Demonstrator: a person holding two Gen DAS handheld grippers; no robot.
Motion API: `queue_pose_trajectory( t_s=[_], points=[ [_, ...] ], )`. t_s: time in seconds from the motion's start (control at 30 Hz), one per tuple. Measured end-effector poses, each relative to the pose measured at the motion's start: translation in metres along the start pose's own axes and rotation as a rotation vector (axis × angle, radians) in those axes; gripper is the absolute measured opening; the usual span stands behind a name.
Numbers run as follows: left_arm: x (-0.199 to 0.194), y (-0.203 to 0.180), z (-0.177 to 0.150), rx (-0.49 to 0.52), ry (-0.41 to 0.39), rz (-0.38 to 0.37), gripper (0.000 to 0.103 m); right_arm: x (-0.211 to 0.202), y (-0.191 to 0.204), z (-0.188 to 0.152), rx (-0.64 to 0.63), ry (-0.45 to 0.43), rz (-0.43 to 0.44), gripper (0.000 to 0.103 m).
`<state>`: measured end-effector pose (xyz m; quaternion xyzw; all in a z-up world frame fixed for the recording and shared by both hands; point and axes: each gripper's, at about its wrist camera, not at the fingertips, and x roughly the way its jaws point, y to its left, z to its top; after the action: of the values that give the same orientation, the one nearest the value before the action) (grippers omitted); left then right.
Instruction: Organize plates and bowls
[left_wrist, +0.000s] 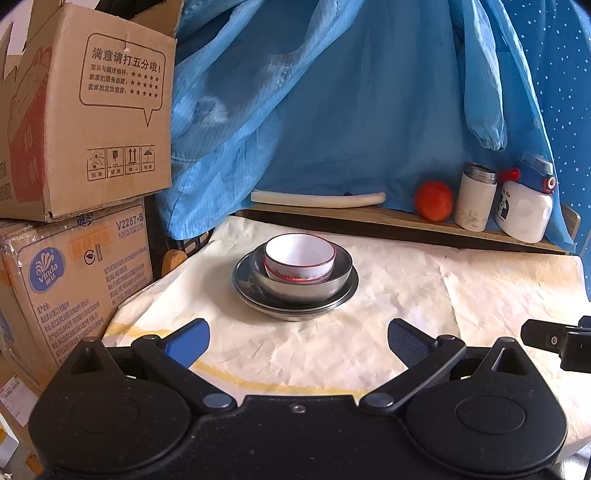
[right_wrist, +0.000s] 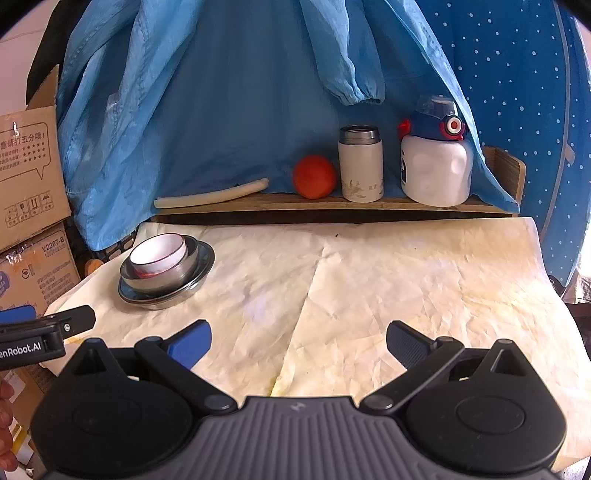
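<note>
A white bowl with a red rim (left_wrist: 300, 256) (right_wrist: 158, 254) sits inside a steel bowl (left_wrist: 340, 275) (right_wrist: 184, 271), which rests on steel plates (left_wrist: 295, 304) (right_wrist: 166, 297). The stack stands on the cream paper-covered table (left_wrist: 406, 295) (right_wrist: 369, 277), toward its left side. My left gripper (left_wrist: 298, 341) is open and empty, held back from the stack with the stack straight ahead. My right gripper (right_wrist: 299, 341) is open and empty over the bare middle of the table, with the stack off to its far left. Part of the left gripper's body (right_wrist: 48, 332) shows at the right wrist view's left edge.
A low wooden shelf (right_wrist: 332, 205) along the back holds a white stick (right_wrist: 210, 197), an orange fruit (right_wrist: 314, 176), a white flask (right_wrist: 361, 164) and a white bottle with a blue cap (right_wrist: 436, 162). Blue cloth hangs behind. Cardboard boxes (left_wrist: 81, 110) are stacked left of the table.
</note>
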<state>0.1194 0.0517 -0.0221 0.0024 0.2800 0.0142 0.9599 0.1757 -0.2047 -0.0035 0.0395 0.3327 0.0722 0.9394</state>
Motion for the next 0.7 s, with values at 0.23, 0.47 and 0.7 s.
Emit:
queue_pose_trajectory(
  t_s=[0.23,0.47,0.7],
  points=[
    [0.0005,-0.0001,0.0002,0.003,0.002,-0.001,0.102,-0.0004,-0.0002,-0.0001,0.002,0.001,-0.001,0.103],
    [0.0,0.001,-0.0002,0.006,0.0,-0.005,0.102,-0.0003,-0.0004,-0.0004,0.002,0.001,-0.001,0.103],
    [-0.0011,-0.0003,-0.0006,0.008,-0.004,-0.008,0.102,-0.0006,0.0001,-0.0004,0.001,0.0,-0.001,0.103]
  ],
)
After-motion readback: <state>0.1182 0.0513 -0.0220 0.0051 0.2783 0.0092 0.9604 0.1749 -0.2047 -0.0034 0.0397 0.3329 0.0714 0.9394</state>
